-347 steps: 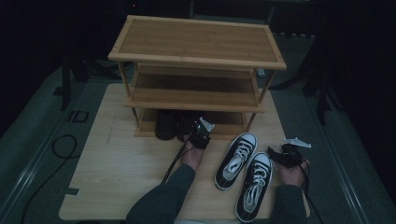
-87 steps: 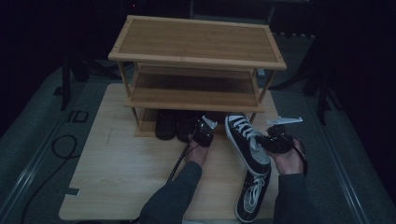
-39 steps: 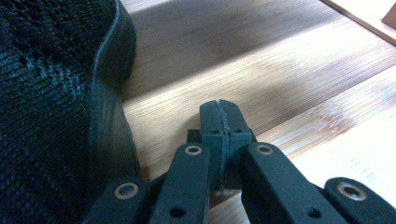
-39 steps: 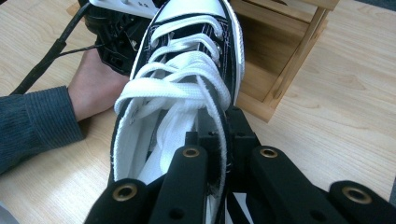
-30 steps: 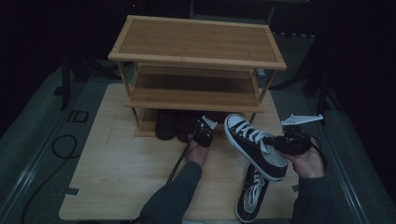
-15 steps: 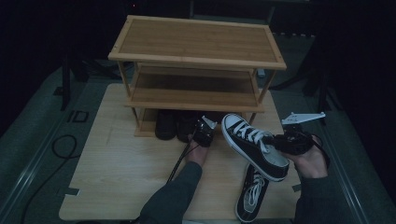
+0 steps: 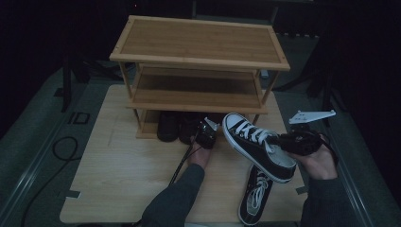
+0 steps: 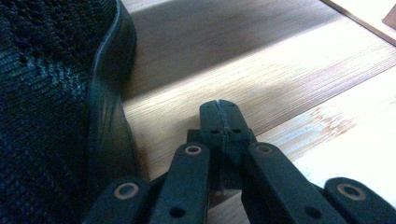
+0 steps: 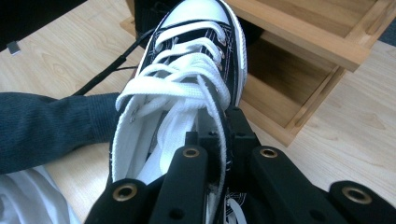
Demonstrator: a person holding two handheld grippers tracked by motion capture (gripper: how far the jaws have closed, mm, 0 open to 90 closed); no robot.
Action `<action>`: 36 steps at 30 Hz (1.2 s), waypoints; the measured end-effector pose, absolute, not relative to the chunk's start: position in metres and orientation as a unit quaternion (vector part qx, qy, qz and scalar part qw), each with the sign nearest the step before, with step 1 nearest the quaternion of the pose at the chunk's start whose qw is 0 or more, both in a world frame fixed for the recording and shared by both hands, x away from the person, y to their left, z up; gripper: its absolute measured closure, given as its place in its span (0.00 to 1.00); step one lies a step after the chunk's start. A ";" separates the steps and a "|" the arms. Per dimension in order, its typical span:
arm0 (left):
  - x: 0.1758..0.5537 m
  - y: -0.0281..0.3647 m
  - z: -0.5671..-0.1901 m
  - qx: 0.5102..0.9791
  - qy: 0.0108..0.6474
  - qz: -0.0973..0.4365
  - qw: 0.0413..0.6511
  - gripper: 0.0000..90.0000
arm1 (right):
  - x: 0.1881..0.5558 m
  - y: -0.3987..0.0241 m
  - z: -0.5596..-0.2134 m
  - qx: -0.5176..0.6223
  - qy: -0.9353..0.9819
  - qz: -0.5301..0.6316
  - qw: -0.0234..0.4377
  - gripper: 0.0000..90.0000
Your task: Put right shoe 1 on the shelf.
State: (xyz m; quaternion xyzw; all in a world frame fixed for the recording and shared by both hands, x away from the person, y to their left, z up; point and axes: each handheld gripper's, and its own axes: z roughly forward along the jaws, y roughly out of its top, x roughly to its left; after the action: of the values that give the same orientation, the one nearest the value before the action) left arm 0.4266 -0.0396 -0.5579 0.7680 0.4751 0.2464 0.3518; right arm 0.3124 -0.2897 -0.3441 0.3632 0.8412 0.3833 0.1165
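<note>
A black-and-white lace-up sneaker (image 7: pixel 257 147) hangs tilted in the air to the right of the bamboo shoe rack (image 7: pixel 198 45), toe toward the rack. My right gripper (image 7: pixel 280 142) is shut on its collar at the heel end; in the right gripper view the jaws (image 9: pixel 223 122) pinch the side wall beside the tongue of the sneaker (image 9: pixel 196 56). Its mate (image 7: pixel 255 196) lies on the wooden board below. My left gripper (image 7: pixel 205 128) rests shut and empty at the rack's foot, its closed tips (image 8: pixel 219 108) beside a black knit shoe (image 8: pixel 46 93).
Two dark shoes (image 7: pixel 168 126) sit under the rack's lowest shelf. The rack stands on a light wooden board (image 7: pixel 118 175), with grey floor and a black cable (image 7: pixel 56 146) at the left. The rack's lower corner (image 9: pixel 303 28) lies just past the sneaker's toe.
The right gripper has lifted one sneaker off the board and swung its heel out to the right; over the last second it barely shifted. The left gripper has stayed at the rack's foot.
</note>
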 end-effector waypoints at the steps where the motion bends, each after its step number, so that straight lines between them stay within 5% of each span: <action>1: 0.427 -0.040 -0.558 0.768 0.475 0.246 0.352 1.00 | 0.312 -0.290 -0.343 0.361 0.842 0.384 0.117 0.98; 36: 0.426 -0.039 -0.558 0.767 0.477 0.249 0.349 1.00 | 0.342 -0.270 -0.319 0.365 0.825 0.407 0.144 0.98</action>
State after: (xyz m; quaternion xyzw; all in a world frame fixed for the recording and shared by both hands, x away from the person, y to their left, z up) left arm 0.4262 -0.0395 -0.5576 0.7669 0.4774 0.2493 0.3489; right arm 0.3420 -0.2697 -0.3188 0.3650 0.8249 0.4070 0.1438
